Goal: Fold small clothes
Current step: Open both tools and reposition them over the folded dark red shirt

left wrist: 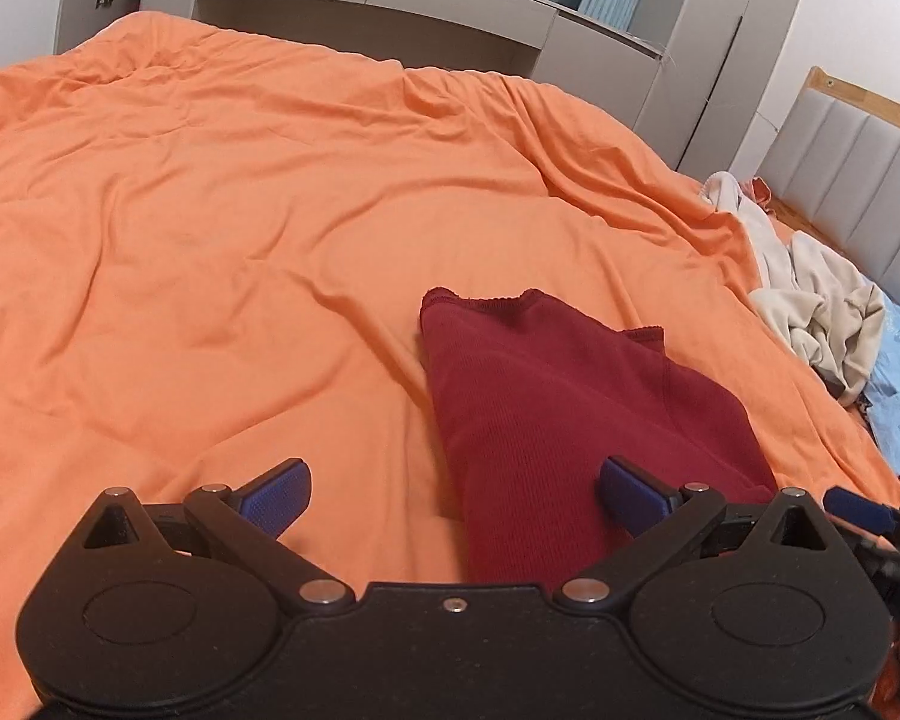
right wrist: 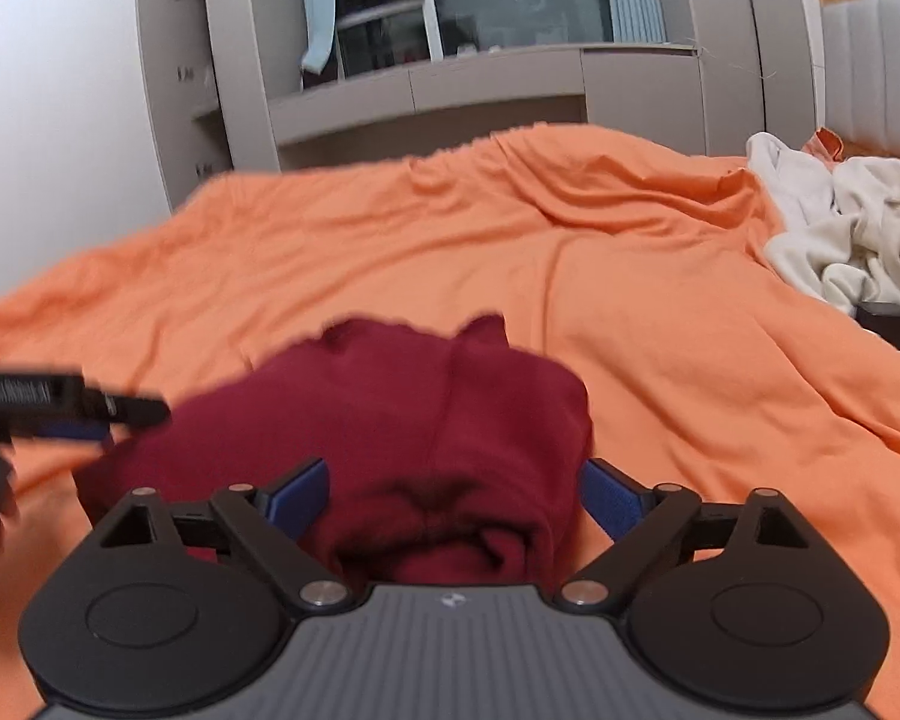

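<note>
Red garment (left wrist: 546,420) on orange bedspread (left wrist: 210,240); both grippers' jaws wide, gripping nothing.

red garment (left wrist: 546,396): 1 | grippers: 2 — left gripper (left wrist: 453,495), right gripper (right wrist: 453,498) | heap clothes (left wrist: 828,312): perhaps 2–3 | bed (left wrist: 210,210): 1

Dark red garment (right wrist: 426,420) on orange bedsheet (right wrist: 660,330), between the wide-apart blue pads (right wrist: 297,498) of the right hand-held gripper (right wrist: 453,501).

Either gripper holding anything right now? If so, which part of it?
Nothing is held. The left gripper and right gripper both stand open; the red garment lies on the orange bedspread between their pads, untouched.
</note>
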A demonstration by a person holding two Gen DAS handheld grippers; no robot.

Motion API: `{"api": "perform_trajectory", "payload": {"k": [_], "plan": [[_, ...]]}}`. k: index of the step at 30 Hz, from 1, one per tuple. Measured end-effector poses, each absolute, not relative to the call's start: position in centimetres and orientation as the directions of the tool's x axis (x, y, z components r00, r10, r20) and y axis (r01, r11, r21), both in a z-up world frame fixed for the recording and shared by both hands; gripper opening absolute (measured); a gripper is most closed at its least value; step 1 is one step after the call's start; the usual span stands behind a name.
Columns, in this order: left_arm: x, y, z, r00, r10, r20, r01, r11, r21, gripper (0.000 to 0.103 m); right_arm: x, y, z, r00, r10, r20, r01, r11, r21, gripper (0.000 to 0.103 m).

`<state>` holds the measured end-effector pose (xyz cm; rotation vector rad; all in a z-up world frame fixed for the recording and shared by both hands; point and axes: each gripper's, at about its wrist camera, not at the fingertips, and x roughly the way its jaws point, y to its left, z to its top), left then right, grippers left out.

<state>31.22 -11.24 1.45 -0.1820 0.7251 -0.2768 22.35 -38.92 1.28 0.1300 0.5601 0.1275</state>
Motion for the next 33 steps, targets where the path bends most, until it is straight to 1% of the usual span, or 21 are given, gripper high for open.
{"api": "perform_trajectory", "payload": {"k": [4, 8, 14, 17, 23, 28, 33], "plan": [[30.8, -11.3, 0.8, 0.711, -0.308, -0.632, 0.204, 0.951, -0.233, 0.102, 21.8, -38.8, -0.1, 0.809, 0.108, -0.578, -0.052, 0.992, 0.113, 0.1], [30.2, -11.0, -0.4, 0.698, -0.306, -0.647, 0.213, 0.952, -0.219, 0.102, 21.6, -39.3, -0.8, 0.789, 0.14, -0.598, -0.06, 0.987, 0.151, 0.101], [30.2, -10.6, -0.4, 0.7, -0.313, -0.642, 0.204, 0.949, -0.241, 0.102, 22.1, -42.0, 0.4, 0.794, 0.23, -0.562, -0.058, 0.95, 0.307, 0.103], [30.3, -10.8, 0.0, 0.703, -0.311, -0.64, 0.208, 0.95, -0.233, 0.102, 22.7, -43.4, 0.4, 0.803, 0.224, -0.553, -0.02, 0.936, 0.351, 0.103], [30.9, -11.2, 0.9, 0.714, -0.3, -0.632, 0.199, 0.953, -0.228, 0.102, 26.1, -45.3, -0.7, 0.792, 0.222, -0.568, 0.06, 0.899, 0.434, 0.103], [31.6, -11.8, 1.2, 0.714, -0.295, -0.635, 0.211, 0.956, -0.205, 0.102, 27.8, -45.4, -1.4, 0.809, 0.199, -0.553, 0.063, 0.906, 0.419, 0.103], [32.1, -11.9, 1.2, 0.71, -0.304, -0.636, 0.224, 0.953, -0.206, 0.102, 28.5, -45.5, -1.7, 0.833, 0.202, -0.516, 0.049, 0.901, 0.432, 0.103]]}}
